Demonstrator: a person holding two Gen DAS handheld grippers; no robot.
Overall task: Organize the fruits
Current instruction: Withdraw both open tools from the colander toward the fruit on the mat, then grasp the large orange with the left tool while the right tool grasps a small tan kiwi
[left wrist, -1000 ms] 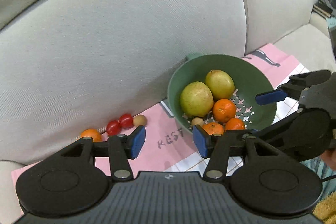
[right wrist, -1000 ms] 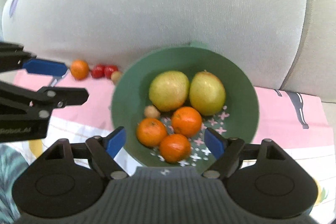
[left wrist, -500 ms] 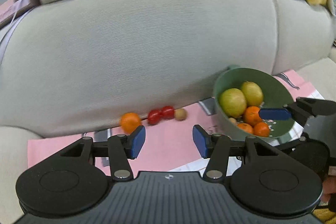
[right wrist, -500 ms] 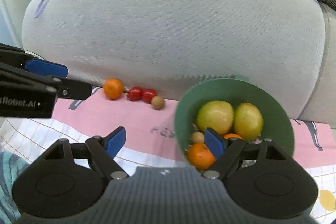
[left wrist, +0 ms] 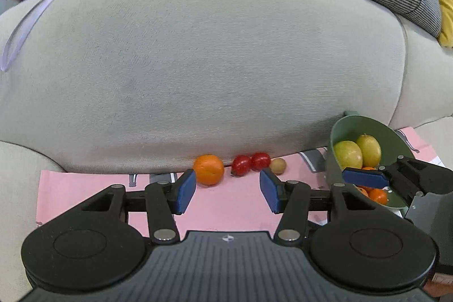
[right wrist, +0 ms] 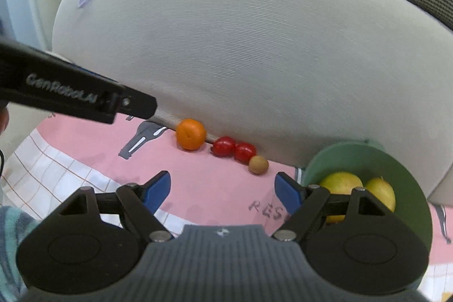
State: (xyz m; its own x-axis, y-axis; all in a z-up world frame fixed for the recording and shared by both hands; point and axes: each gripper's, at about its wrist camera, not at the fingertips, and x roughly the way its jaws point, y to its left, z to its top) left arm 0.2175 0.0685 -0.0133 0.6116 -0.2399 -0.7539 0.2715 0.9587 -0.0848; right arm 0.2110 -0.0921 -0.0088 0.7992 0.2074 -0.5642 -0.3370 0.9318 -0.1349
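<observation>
Nearest to the lenses, the left gripper (left wrist: 228,190) has its jaws apart with nothing between them, only the pink mat (left wrist: 226,211) beneath. The right gripper (right wrist: 222,193) has its jaws wider apart and closing, also empty. Beyond the left jaws, at twelve o'clock, a row of loose fruit lies against the foot of the grey sofa cushion (left wrist: 212,61): a mandarin (left wrist: 208,169), two touching cherry tomatoes (left wrist: 251,162), then a small brown fruit (left wrist: 277,165). At three o'clock from the left jaws stands the green colander (left wrist: 368,129), tilted, holding two yellow-green pears (left wrist: 357,152) and more mandarins, partly hidden by the right gripper's finger.
</observation>
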